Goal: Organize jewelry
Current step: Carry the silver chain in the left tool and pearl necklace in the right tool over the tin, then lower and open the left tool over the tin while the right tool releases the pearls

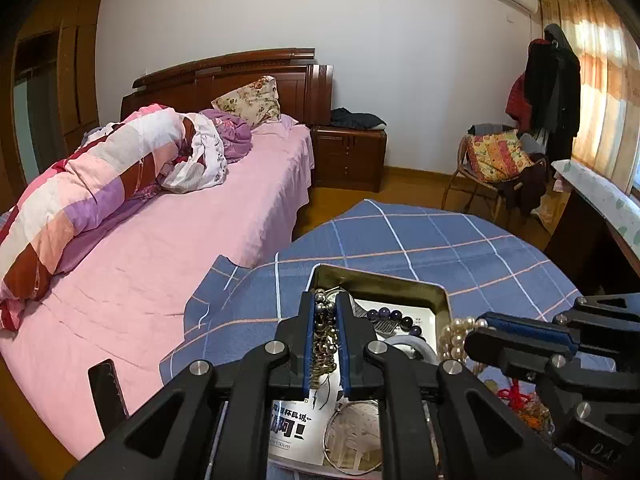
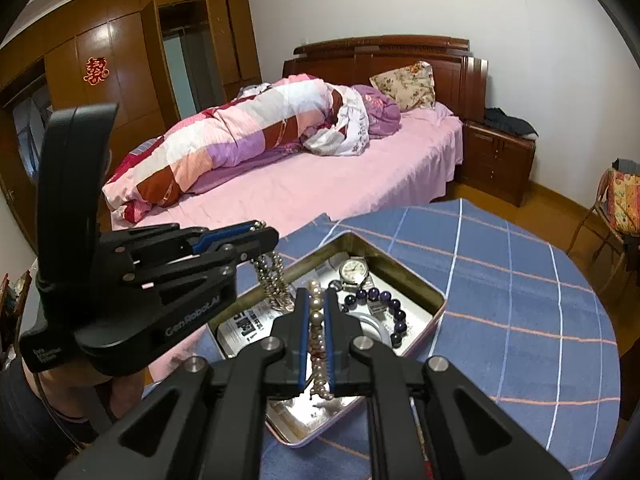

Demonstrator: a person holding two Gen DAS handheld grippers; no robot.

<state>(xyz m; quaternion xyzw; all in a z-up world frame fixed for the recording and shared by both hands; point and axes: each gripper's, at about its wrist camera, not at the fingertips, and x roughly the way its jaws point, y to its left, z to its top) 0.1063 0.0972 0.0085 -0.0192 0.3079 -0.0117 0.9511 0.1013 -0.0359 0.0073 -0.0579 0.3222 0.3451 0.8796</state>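
Observation:
My left gripper (image 1: 326,300) is shut on a silver bead chain (image 1: 324,336) and holds it above the open metal tin (image 1: 438,300); it also shows in the right wrist view (image 2: 260,236), with the chain (image 2: 274,280) hanging down. My right gripper (image 2: 318,292) is shut on a pearl necklace (image 2: 318,340) over the tin (image 2: 436,306); it shows at the right of the left wrist view (image 1: 476,332), pearls (image 1: 454,340) hanging. In the tin lie a wristwatch (image 2: 354,270), a purple bead bracelet (image 2: 390,308), a silver bangle (image 1: 352,436) and a printed paper (image 1: 290,428).
The tin sits on a round table with a blue checked cloth (image 2: 520,280). A pink bed (image 2: 320,184) lies beyond on the left, a wooden nightstand (image 2: 496,160) behind. A chair with a cushion (image 1: 496,160) stands right. Red items (image 1: 516,396) lie beside the tin.

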